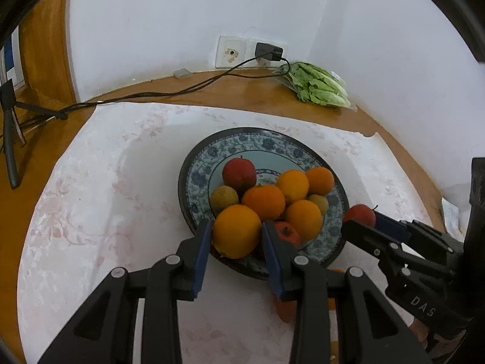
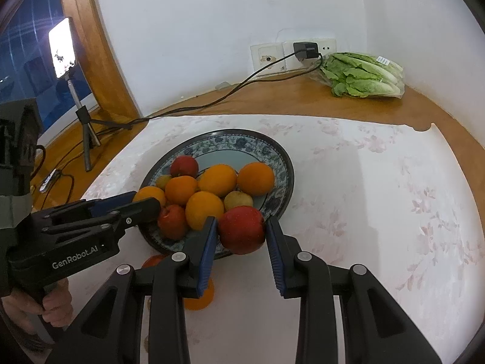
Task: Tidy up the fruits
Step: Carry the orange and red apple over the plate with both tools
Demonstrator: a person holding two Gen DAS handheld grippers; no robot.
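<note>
A blue floral plate (image 1: pixel 209 154) (image 2: pixel 282 157) on the white cloth holds several oranges, red apples and small yellow-green fruits. My left gripper (image 1: pixel 236 236) is shut on an orange (image 1: pixel 236 230) at the plate's near left rim; it also shows in the right wrist view (image 2: pixel 145 200). My right gripper (image 2: pixel 242 230) is shut on a red apple (image 2: pixel 242 227) at the plate's near right rim; it shows in the left wrist view (image 1: pixel 360 221) with the apple (image 1: pixel 360 214). Another orange (image 2: pixel 197 298) lies on the cloth under the fingers.
A bagged lettuce (image 1: pixel 318 86) (image 2: pixel 363 75) lies at the back by the wall. A charger (image 2: pixel 306 50) is plugged into the wall socket, and its cable (image 2: pixel 212 101) runs left across the wooden table. A phone on a small tripod (image 2: pixel 63 48) stands at the left.
</note>
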